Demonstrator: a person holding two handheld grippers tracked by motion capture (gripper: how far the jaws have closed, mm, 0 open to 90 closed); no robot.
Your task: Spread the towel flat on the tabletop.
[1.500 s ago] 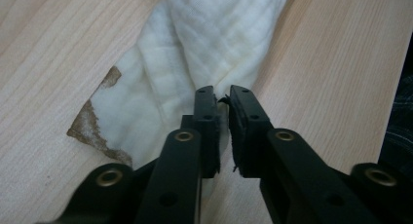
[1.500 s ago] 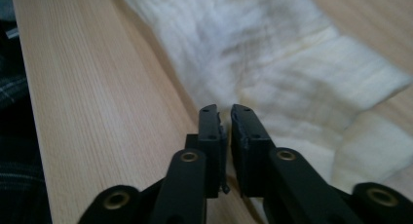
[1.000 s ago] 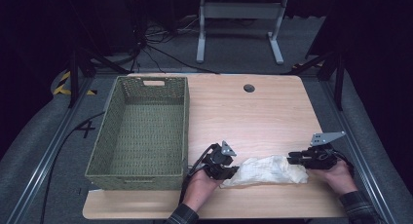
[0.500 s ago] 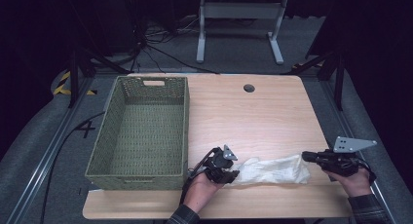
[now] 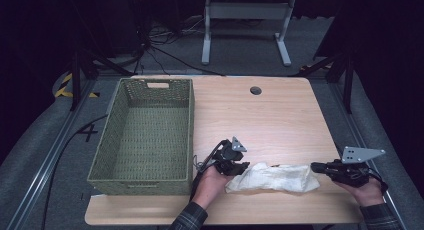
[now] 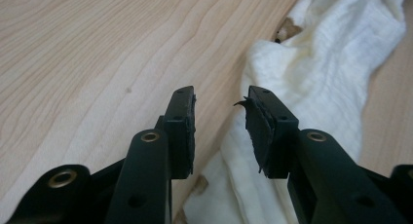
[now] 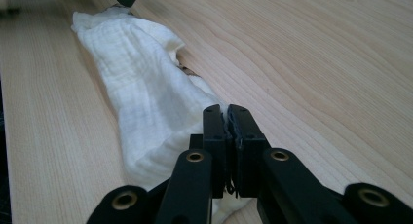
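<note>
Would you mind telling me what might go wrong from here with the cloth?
The right gripper looks shut on just the cloth's thin end, so a pull could slip it free. The left gripper stands open over the other end; closing now may catch only a loose fold.

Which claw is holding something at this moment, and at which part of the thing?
The right claw is shut on the white cloth at its near end. The left claw is open and holds nothing.
</note>
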